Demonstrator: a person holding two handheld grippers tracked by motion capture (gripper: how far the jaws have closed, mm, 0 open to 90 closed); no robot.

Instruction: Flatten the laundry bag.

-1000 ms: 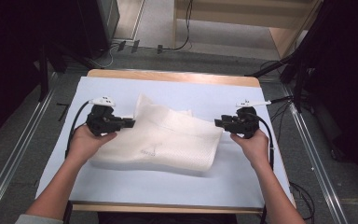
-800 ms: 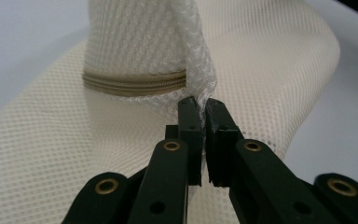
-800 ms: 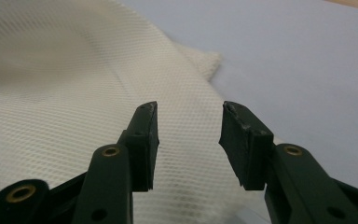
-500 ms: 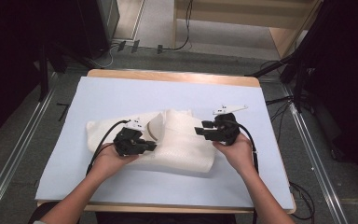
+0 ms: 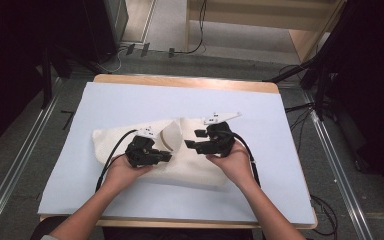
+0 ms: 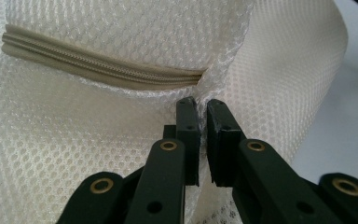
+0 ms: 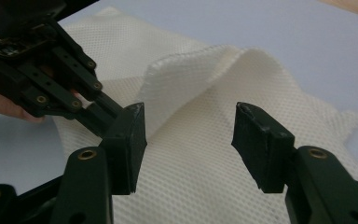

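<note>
A cream mesh bag (image 5: 192, 171) lies partly folded on the pale blue table cover (image 5: 180, 100). My left gripper (image 5: 168, 157) is shut on a pinch of the mesh (image 6: 121, 140), just below the end of the bag's zipper (image 6: 98, 67); its jaws (image 6: 202, 105) stand almost together with fabric between them. My right gripper (image 5: 194, 139) faces it from the right. Its jaws (image 7: 190, 123) have just been opening and stand wide apart, with nothing pressed between them. Beyond them a raised fold of mesh (image 7: 223, 70) curls over. The left gripper's linkage (image 7: 51, 79) shows close by.
The blue cover spreads over a wooden table whose far edge (image 5: 180, 81) is bare. Metal rails (image 5: 25, 150) run along both sides on the floor. Cables (image 5: 180, 50) lie behind the table. Black cables trail from both grippers along the forearms.
Both hands have come together toward the middle. The left gripper carried the bag's left end over to the right, folding it. The right gripper let go of the mesh and opened.
</note>
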